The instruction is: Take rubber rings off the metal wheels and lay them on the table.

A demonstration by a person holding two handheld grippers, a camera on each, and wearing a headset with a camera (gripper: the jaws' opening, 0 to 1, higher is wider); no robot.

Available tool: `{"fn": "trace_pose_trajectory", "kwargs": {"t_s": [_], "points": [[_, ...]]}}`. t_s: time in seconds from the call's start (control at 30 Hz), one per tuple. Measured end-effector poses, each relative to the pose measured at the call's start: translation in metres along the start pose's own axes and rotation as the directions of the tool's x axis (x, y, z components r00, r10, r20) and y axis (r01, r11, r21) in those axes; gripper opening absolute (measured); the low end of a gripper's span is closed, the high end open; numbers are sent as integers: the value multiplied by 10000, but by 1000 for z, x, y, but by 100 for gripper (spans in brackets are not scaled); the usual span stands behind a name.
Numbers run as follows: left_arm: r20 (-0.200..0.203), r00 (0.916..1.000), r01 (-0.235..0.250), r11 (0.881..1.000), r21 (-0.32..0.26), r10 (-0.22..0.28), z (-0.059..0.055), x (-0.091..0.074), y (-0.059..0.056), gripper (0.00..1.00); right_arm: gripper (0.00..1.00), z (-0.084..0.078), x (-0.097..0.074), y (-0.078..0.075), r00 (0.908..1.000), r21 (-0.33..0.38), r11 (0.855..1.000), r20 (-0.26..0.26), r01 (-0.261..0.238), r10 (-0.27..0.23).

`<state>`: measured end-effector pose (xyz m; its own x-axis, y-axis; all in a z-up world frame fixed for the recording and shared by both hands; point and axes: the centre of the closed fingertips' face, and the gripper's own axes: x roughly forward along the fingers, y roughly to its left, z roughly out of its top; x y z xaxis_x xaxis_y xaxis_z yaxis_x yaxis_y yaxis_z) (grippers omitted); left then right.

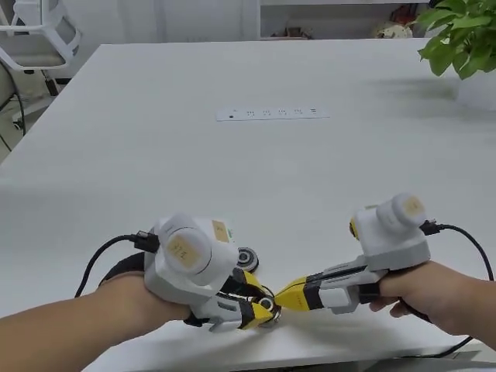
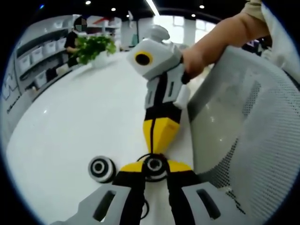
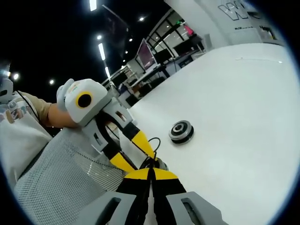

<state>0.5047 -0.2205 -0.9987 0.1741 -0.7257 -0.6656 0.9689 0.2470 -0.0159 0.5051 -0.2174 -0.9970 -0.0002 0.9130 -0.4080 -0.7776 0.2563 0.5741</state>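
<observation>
Between left hand-held gripper (image 1: 265,304) jaws I clamp the metal wheel (image 2: 154,166) steady; right hand-held gripper (image 3: 150,173), pinched shut, goes for its rubber ring (image 2: 146,165).

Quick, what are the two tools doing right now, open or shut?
Left tool: shut on a wheel.
Right tool: shut, tips against that wheel; whether it pinches anything cannot be told.

metal wheels: 2 (held wheel (image 2: 154,167), loose wheel (image 1: 247,258)) | grippers: 2 (left gripper (image 1: 260,301), right gripper (image 1: 280,297)) | hands: 2 (left hand (image 1: 132,298), right hand (image 1: 422,291)) | table (image 1: 232,170): 1 | socket strip (image 1: 273,114): 1 | plant (image 1: 457,35): 1 | chairs: 2 (white chair (image 1: 39,35), mesh chair (image 2: 243,131))
</observation>
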Motion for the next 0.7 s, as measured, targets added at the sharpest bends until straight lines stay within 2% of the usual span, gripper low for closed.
{"fn": "trace_pose_trajectory", "kwargs": {"t_s": [0.17,0.5,0.7], "points": [[84,9999,64,10000,-46,-64,2,-4,-2,22,0,2,-2,0,9999,37,10000,104,17,-17],[393,9992,0,9996,-278,11,11,-20,1,25,0,9,-5,3,9995,-43,10000,310,-4,6],[599,9982,34,9995,-305,-16,17,-28,-3,27,0,13,-7,4,9990,3,10000,446,-65,65]]}}
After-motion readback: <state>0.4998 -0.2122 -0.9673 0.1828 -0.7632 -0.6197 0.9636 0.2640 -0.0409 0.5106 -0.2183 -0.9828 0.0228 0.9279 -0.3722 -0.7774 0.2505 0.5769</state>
